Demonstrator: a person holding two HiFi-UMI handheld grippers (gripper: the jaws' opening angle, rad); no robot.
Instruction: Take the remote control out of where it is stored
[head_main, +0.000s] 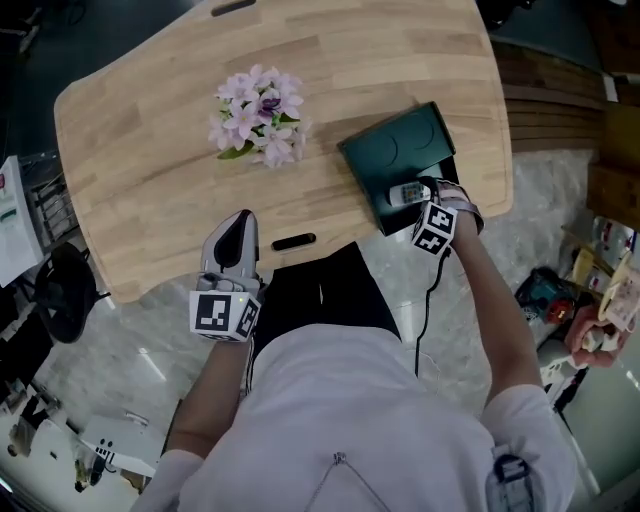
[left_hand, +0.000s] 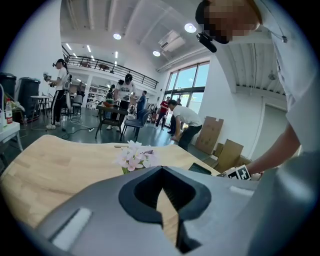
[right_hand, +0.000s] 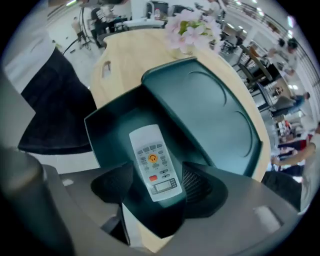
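A white remote control (head_main: 407, 192) (right_hand: 153, 162) lies face up in the open lower tray (right_hand: 107, 125) of a dark green storage box (head_main: 398, 150) (right_hand: 215, 100) at the table's front right. My right gripper (head_main: 422, 195) (right_hand: 157, 182) points straight down over it. Its jaws stand wide open on either side of the remote's lower end, and the pads do not press on it. My left gripper (head_main: 238, 225) (left_hand: 162, 182) hovers over the table's front edge to the left, shut, with nothing in it.
A bunch of pink flowers (head_main: 260, 115) (left_hand: 134, 156) (right_hand: 192, 25) stands mid-table, left of the box. A dark slot (head_main: 293, 241) sits in the wooden table (head_main: 140, 150) near its front edge. Several people stand in the hall behind. Clutter lies on the floor at the right.
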